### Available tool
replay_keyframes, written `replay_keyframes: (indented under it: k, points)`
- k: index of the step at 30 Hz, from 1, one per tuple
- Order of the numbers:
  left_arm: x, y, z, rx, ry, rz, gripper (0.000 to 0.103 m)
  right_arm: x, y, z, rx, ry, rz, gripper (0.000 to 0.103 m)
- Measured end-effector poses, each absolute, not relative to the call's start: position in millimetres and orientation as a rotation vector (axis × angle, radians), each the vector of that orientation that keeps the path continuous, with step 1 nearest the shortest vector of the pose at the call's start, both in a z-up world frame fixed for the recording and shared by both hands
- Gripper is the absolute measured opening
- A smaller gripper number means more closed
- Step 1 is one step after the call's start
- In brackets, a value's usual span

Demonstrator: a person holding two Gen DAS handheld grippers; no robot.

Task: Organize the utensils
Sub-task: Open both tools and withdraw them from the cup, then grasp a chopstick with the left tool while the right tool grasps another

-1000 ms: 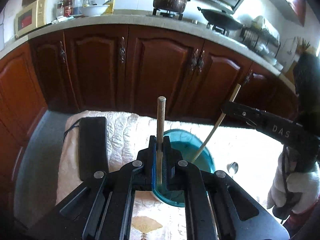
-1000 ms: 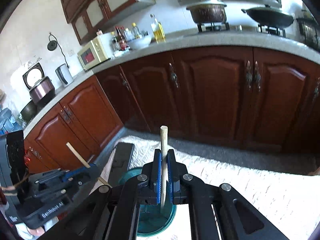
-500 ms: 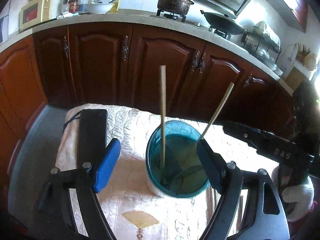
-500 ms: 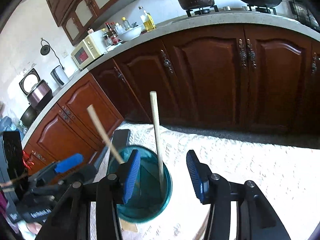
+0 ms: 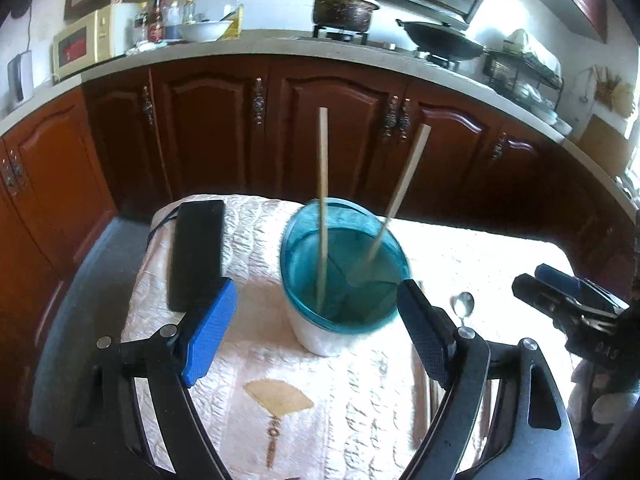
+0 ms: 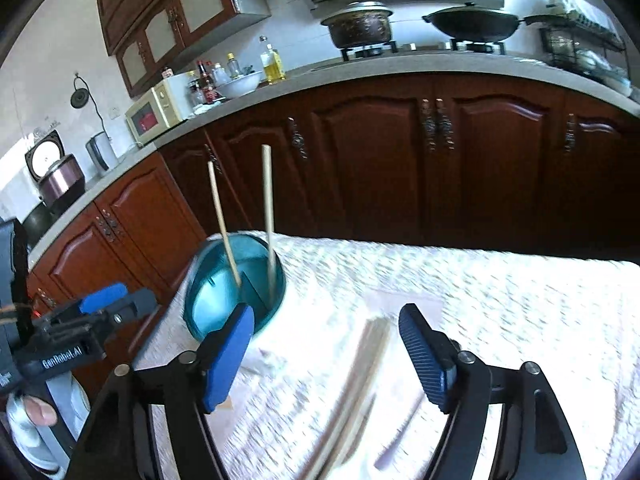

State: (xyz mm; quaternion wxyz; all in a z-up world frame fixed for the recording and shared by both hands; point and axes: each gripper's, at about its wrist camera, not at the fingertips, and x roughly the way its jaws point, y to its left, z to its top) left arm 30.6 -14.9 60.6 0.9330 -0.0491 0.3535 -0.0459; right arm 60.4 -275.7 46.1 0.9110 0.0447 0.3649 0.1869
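A teal-rimmed utensil holder (image 5: 344, 264) stands on the white tablecloth (image 5: 360, 400). Two wooden chopsticks stand in it, one upright (image 5: 322, 184) and one leaning right (image 5: 402, 188). They also show in the right wrist view (image 6: 267, 208), in the holder (image 6: 224, 300). My left gripper (image 5: 316, 332) is open and empty, just in front of the holder. My right gripper (image 6: 326, 354) is open and empty, to the right of the holder, above blurred chopsticks (image 6: 356, 396) lying on the cloth. A metal spoon (image 5: 462, 306) lies right of the holder.
A black flat device (image 5: 196, 252) with a cable lies on the cloth at the left. Dark wooden cabinets (image 5: 320, 128) run behind the table under a counter with a microwave (image 5: 84, 44), bottles, a pot and a wok.
Both grippers opened and let go of their chopsticks, which now stand in the holder. Both grippers then drew back from it, the right one shifting to the right.
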Motion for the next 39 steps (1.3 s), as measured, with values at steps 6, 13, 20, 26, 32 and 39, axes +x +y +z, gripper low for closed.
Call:
replay_keyframes:
  k: [6, 13, 20, 26, 32, 39]
  points:
    - [14, -39, 58, -0.085, 0.725, -0.142, 0.082, 24, -310, 41, 0.099, 0.753, 0.323, 0.079]
    - [1, -66, 52, -0.058, 0.742, -0.184, 0.082, 0, -341, 31, 0.114, 0.784, 0.268, 0.079]
    - [-3, -82, 43, -0.050, 0.766, -0.221, 0.082, -10, -361, 21, 0.135, 0.824, 0.224, 0.079]
    - [-3, -88, 38, -0.041, 0.777, -0.230, 0.082, -12, -365, 17, 0.119, 0.836, 0.206, 0.079]
    - [2, -86, 24, -0.076, 0.823, -0.268, 0.082, -8, -368, 5, 0.124, 0.870, 0.195, 0.079]
    - [18, -92, -10, -0.131, 0.946, -0.347, 0.082, 8, -369, -20, 0.163, 0.930, 0.215, 0.079]
